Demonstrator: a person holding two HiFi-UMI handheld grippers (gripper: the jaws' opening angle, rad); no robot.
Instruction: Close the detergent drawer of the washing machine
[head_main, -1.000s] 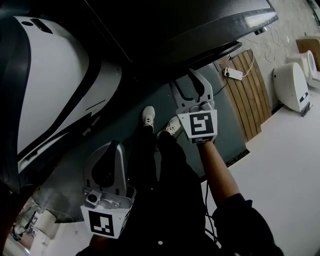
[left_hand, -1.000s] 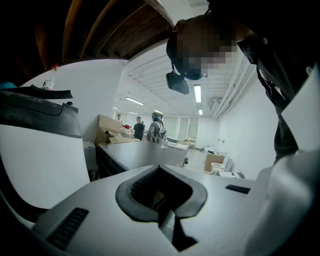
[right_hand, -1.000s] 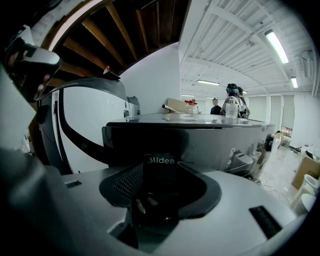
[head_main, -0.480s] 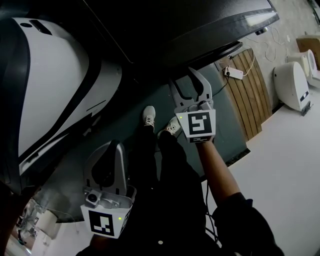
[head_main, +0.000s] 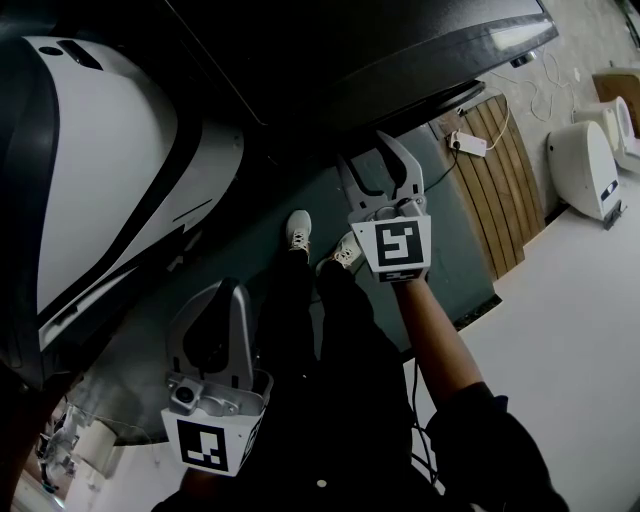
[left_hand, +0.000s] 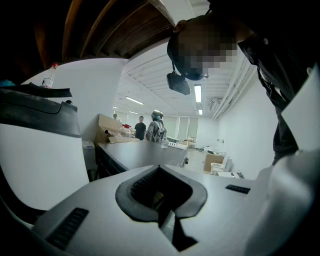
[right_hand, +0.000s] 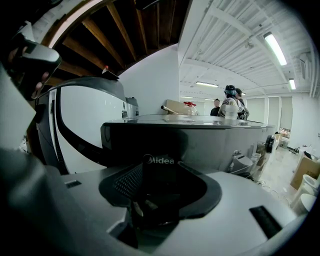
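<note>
The pale grey plastic right gripper (head_main: 372, 165), capped by its black-and-white marker cube, sits at the centre of the head view with its jaws spread wide. In the right gripper view the ribbed black pads (right_hand: 126, 181) stand apart. In the gap between them is the dark glossy detergent drawer front (right_hand: 160, 169), a squarish block lettered Midea. Whether either pad touches it I cannot tell. The matching left gripper (head_main: 222, 300), at the lower left of the head view, has its jaws pressed together on nothing and hangs well apart from the work.

Behind the drawer front a long, smooth dark panel (right_hand: 200, 142) crosses the middle of the right gripper view. At the left of the head view curves the white rounded washing machine casing (head_main: 110, 170), hard and shiny, banded in black.

The step in hand looks like the approach, since the drawer seems to stand proud of the panel and is not yet closed. The next move likely calls for a straight, level push along the drawer's slide. The face looks slick, so contact should be square or the jaws may skid.

Further out, a slatted brown wooden board (head_main: 500, 170) lies at the upper right, beside a matt grey-green mat (head_main: 455, 250).
</note>
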